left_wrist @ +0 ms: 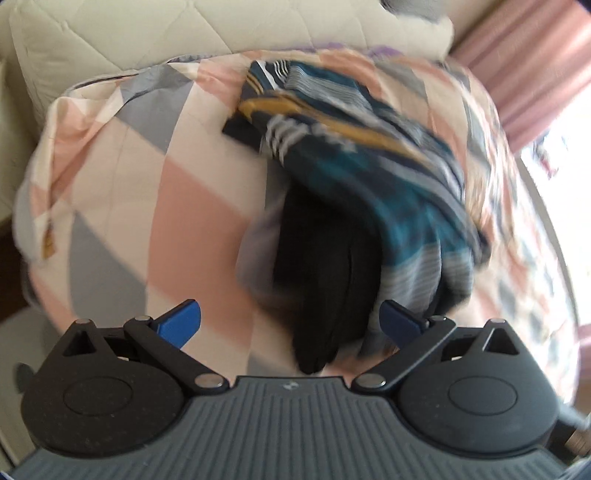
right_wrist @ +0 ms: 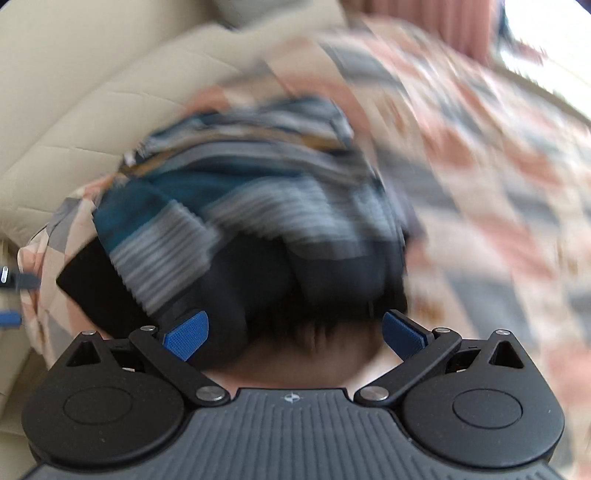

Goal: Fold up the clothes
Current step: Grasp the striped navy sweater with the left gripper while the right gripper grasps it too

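Note:
A crumpled striped garment (left_wrist: 369, 158) in teal, navy, grey and mustard lies on a patchwork bedcover (left_wrist: 147, 192). A black garment (left_wrist: 328, 280) pokes out from under it toward me. My left gripper (left_wrist: 291, 323) is open, its blue fingers (left_wrist: 181, 323) wide apart, and the black cloth's tip lies between them. In the blurred right wrist view the same striped garment (right_wrist: 240, 199) and black garment (right_wrist: 258, 288) lie just ahead. My right gripper (right_wrist: 295, 334) is open too, with dark cloth near its left finger.
A cream quilted headboard or cushion (left_wrist: 147, 33) stands behind the bedcover (right_wrist: 498, 206). Pink curtains (left_wrist: 524, 62) and a bright window are at the right. The other gripper's blue finger (right_wrist: 9, 317) shows at the far left edge of the right wrist view.

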